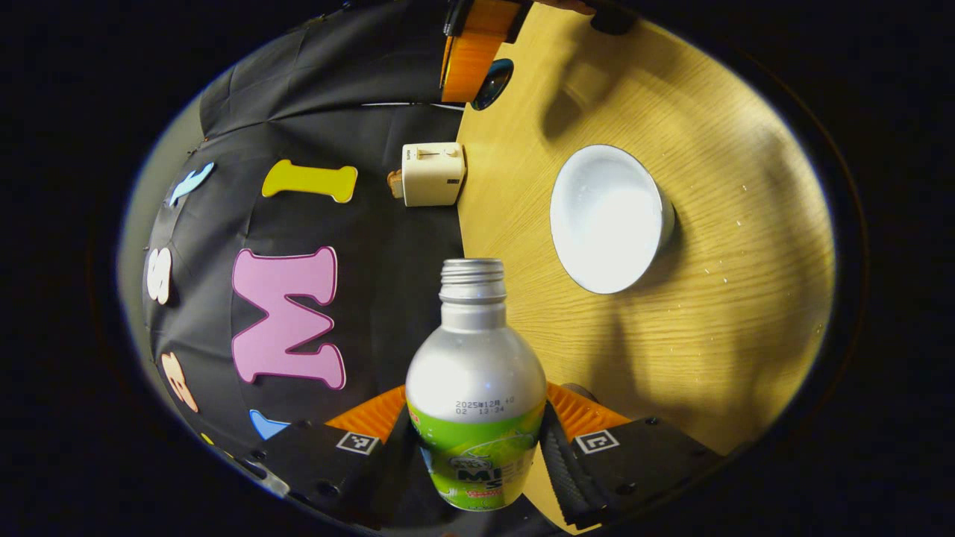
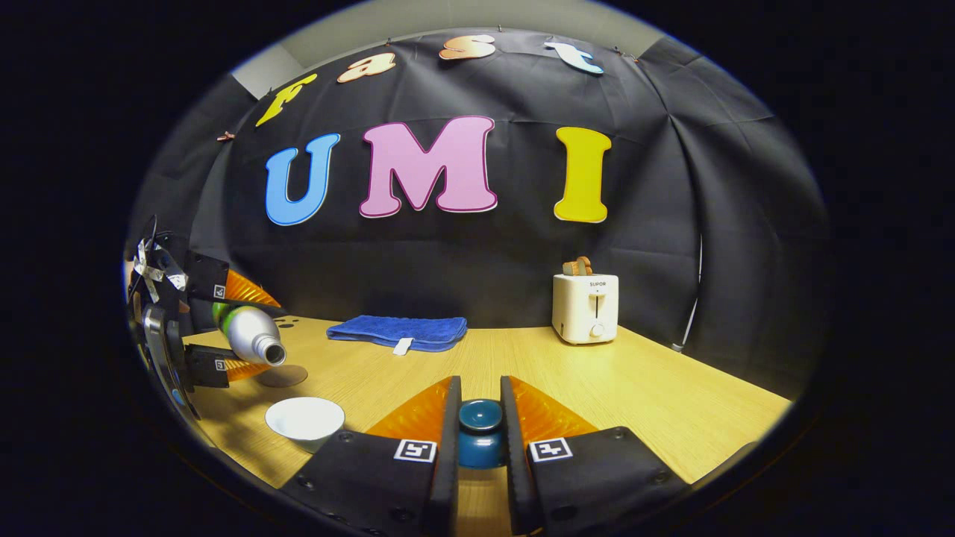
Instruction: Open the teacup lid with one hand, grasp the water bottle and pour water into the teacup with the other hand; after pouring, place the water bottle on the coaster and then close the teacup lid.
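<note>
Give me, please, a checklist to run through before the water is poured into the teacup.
1. Lid off the teacup: ok. The teacup stands open, and the right tongs are shut on the lid.
2. Grip on the bottle: ok. The left tongs are shut on the water bottle.
3. Bottle uncapped: ok. Its threaded neck is bare.
4. Bottle mouth over the teacup: cannot tell. The bottle is tilted close to it.
5. Coaster free for the bottle: ok.
6. Water in the bottle: cannot tell.
</note>
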Tool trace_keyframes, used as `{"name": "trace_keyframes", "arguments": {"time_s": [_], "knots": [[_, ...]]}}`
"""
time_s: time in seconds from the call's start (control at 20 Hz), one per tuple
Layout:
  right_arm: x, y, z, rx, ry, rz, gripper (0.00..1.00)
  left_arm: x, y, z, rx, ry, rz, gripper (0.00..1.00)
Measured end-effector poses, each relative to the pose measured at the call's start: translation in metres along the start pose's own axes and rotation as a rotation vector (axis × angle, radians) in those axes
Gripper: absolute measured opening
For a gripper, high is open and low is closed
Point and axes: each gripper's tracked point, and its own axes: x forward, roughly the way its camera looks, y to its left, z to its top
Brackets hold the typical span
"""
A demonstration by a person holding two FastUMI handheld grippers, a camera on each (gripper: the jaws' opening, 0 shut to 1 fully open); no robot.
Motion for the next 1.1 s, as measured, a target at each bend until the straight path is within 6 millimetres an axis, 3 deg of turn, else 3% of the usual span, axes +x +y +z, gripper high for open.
{"name": "trace_keyframes", "arguments": {"time_s": [1.1], "knots": [[0.0003,0.0001,-0.0006,0.000,-0.001,0.000,0.30,0.0007,0.0026,0.0062,0.310,0.012,-0.081,0.81]]}}
